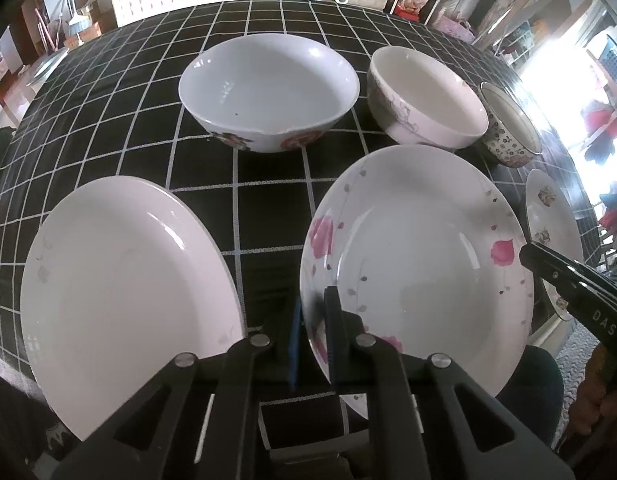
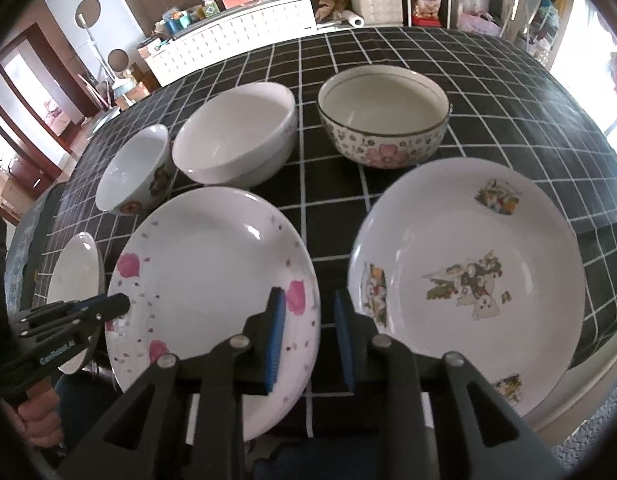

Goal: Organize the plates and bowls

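Observation:
A pink-flowered plate lies at the table's near edge, also in the right wrist view. My left gripper is shut on its left rim, one finger over and one under. A plain white plate lies to its left. A plate with green-brown flower prints lies to its right. My right gripper is open and empty, above the gap between the pink-flowered and green-print plates. Behind stand a large white bowl, a cream bowl and a flower-patterned bowl.
The table has a black cloth with white grid lines. A white cabinet and cluttered shelves stand beyond the far edge. The person's hand holds the left gripper's handle at the near left.

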Action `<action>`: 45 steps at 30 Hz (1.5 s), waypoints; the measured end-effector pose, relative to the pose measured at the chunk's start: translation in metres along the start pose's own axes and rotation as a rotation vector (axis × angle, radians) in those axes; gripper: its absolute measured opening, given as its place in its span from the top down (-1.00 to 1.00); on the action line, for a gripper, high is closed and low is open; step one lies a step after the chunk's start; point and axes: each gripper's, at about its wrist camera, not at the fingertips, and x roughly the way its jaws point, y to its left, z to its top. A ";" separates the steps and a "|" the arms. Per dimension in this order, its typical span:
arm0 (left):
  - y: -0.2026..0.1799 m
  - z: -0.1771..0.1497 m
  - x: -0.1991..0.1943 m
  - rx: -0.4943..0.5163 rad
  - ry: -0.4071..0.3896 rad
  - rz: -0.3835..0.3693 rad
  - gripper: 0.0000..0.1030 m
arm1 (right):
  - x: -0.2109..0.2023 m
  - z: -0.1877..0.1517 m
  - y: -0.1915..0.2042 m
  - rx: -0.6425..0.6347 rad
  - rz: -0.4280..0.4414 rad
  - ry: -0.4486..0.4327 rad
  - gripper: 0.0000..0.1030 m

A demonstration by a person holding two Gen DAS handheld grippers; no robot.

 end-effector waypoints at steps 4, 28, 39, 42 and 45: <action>-0.001 -0.001 -0.001 0.004 0.001 0.002 0.82 | 0.005 -0.001 0.002 -0.009 -0.002 0.008 0.43; -0.006 -0.005 -0.003 -0.006 -0.011 0.033 0.79 | 0.018 0.003 0.015 -0.028 -0.097 0.025 0.60; 0.011 -0.008 -0.047 -0.025 -0.098 0.056 0.74 | 0.002 0.004 0.035 -0.015 -0.031 0.027 0.61; 0.025 -0.013 -0.056 -0.055 -0.104 0.067 0.74 | -0.002 0.009 0.050 -0.042 -0.016 0.012 0.61; 0.045 -0.024 -0.067 -0.104 -0.114 0.073 0.74 | -0.003 0.010 0.068 -0.078 0.001 0.005 0.61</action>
